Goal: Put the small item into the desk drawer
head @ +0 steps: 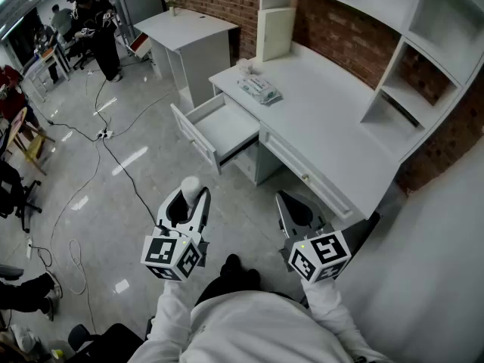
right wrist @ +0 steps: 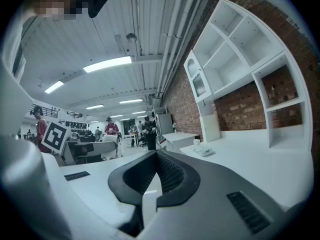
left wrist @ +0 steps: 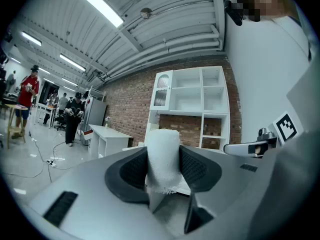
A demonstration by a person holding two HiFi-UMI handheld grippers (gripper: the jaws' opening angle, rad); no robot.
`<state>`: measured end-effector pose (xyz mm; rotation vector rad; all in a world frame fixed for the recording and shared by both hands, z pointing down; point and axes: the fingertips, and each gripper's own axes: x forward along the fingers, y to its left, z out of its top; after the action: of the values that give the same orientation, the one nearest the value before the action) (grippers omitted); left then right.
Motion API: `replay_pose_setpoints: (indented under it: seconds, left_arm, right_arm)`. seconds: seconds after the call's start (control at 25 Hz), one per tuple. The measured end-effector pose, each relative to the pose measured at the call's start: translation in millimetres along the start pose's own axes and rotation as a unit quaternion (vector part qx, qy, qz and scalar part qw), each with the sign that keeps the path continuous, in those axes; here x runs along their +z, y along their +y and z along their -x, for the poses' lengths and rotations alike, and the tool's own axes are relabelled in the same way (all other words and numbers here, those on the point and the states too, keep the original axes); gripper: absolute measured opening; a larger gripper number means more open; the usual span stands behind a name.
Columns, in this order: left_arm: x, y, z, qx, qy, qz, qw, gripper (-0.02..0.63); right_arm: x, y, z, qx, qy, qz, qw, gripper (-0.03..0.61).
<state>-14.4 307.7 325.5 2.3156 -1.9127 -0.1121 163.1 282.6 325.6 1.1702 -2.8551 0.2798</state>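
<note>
My left gripper (head: 193,193) is shut on a small white foam-like roll (head: 190,185), which stands upright between the dark pads (left wrist: 133,170) in the left gripper view. The roll (left wrist: 162,159) fills the gap between the jaws. My right gripper (head: 280,197) is held beside it, shut with nothing in it, and its pads (right wrist: 169,173) meet at the tips. Both grippers hover above the floor, short of the white desk (head: 325,119). The desk's left drawer (head: 219,129) is pulled out and looks empty.
A wrapped packet (head: 259,89) and a small cup (head: 243,66) lie on the desk top near its far end. White shelving (head: 423,44) rises behind the desk against a brick wall. A second white table (head: 185,32) stands further back. Cables (head: 98,134) trail over the floor at left.
</note>
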Motion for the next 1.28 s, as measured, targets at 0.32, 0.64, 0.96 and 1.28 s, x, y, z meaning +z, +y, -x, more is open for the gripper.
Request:
replay_pose_setpoints:
  seconds: [0.32,0.64,0.96,1.28]
  left_arm:
    - [2,-1,-5,-0.002,0.001,0.003,1.0000,0.189]
    - [-1,1,-12,-0.006,-0.003,0.011,0.9999,0.189]
    - [2,17,-40,-0.005,-0.006,0.012,0.9999,0.189]
    - [13,59,-97,-0.017,-0.007,0.005,0.9998,0.189]
  right_arm:
    - [1,-5,-2,-0.011,-0.003,0.003,1.000,0.028]
    - [3,-14,-4,-0.016,-0.012,-0.005,1.000,0.028]
    - [8,-27,-29,-0.013,-0.010,-0.008,1.000,0.028]
    - [20,-48,-92,-0.023,-0.011,-0.010,1.000,0.028]
